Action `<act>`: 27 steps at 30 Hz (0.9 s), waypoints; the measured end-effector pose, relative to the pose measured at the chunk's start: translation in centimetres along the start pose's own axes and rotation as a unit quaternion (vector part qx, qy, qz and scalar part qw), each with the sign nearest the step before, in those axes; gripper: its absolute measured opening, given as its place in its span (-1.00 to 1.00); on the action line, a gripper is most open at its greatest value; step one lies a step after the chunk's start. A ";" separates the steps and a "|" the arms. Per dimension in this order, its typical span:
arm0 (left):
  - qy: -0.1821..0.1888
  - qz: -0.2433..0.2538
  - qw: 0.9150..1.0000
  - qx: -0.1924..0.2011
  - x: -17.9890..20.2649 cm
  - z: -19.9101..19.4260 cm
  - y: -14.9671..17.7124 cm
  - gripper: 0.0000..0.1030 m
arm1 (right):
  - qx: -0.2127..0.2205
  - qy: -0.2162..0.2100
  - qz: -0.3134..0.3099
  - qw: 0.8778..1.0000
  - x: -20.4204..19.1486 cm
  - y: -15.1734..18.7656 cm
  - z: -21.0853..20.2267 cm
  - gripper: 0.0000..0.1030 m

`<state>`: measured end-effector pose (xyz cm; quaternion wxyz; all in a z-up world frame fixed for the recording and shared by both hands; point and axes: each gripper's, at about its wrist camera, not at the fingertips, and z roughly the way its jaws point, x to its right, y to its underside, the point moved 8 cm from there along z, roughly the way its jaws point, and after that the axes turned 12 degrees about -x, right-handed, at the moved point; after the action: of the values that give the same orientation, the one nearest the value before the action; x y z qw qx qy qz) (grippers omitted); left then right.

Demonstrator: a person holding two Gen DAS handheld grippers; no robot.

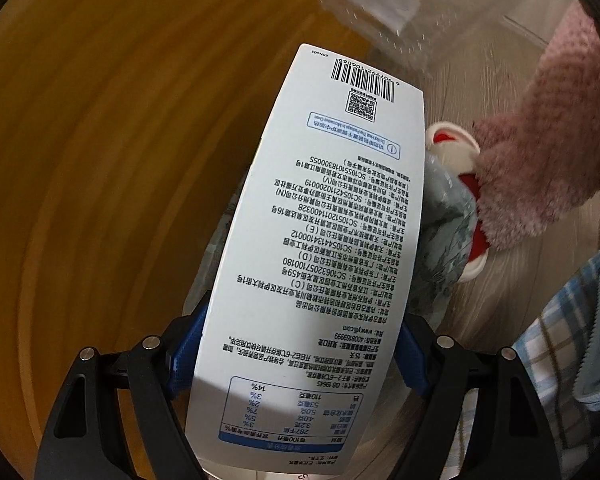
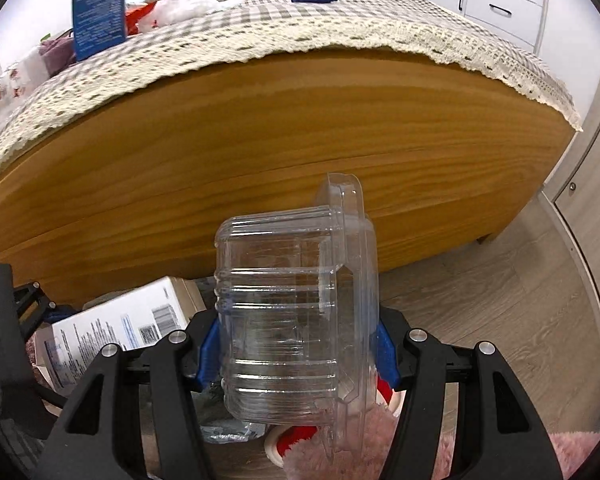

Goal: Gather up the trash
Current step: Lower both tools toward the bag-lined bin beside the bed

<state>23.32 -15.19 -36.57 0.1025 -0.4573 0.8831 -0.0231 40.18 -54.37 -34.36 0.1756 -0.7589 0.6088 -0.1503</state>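
A white carton [image 1: 312, 248] printed with a barcode and small text is seen clamped between the blue pads of the left gripper [image 1: 288, 356] in the left wrist view, its long side filling the middle of the picture; in the right wrist view the same carton [image 2: 112, 328] is seen lower left, low against the wooden bed frame [image 2: 260, 152], with part of the left gripper beside it. A clear plastic clamshell box [image 2: 296, 312] is held shut between the pads of the right gripper [image 2: 296, 354], in front of the bed frame; in the left wrist view only its upper edge [image 1: 384, 4] is caught, beyond the carton. Only the left wrist view shows a pink fuzzy sleeve [image 1: 548, 140], a red and white slipper [image 1: 464, 184] and a grey-green plastic bag [image 1: 448, 236] beside the carton. Only the right wrist view shows what lies above the bed frame: a checked cover with a lace edge [image 2: 340, 28], a blue box [image 2: 98, 8] standing on it, and white cabinets [image 2: 496, 4] behind. Pale wood flooring [image 2: 500, 304] runs below the frame
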 end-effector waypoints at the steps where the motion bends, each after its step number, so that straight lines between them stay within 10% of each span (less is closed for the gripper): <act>1: -0.003 0.006 1.000 -0.004 0.2 0.5 -0.5 0.50 | 0.000 0.001 0.001 1.000 0.0 -0.1 0.2 0.14; 27: -0.006 0.065 0.993 -0.098 3.1 11.3 -5.9 0.50 | -0.062 0.009 0.000 0.998 -0.7 -0.9 2.3 0.14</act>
<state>28.61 -20.51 -47.32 0.0635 -0.4067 0.9084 0.0732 41.85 -53.35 -35.97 0.1224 -0.7667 0.6189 -0.1191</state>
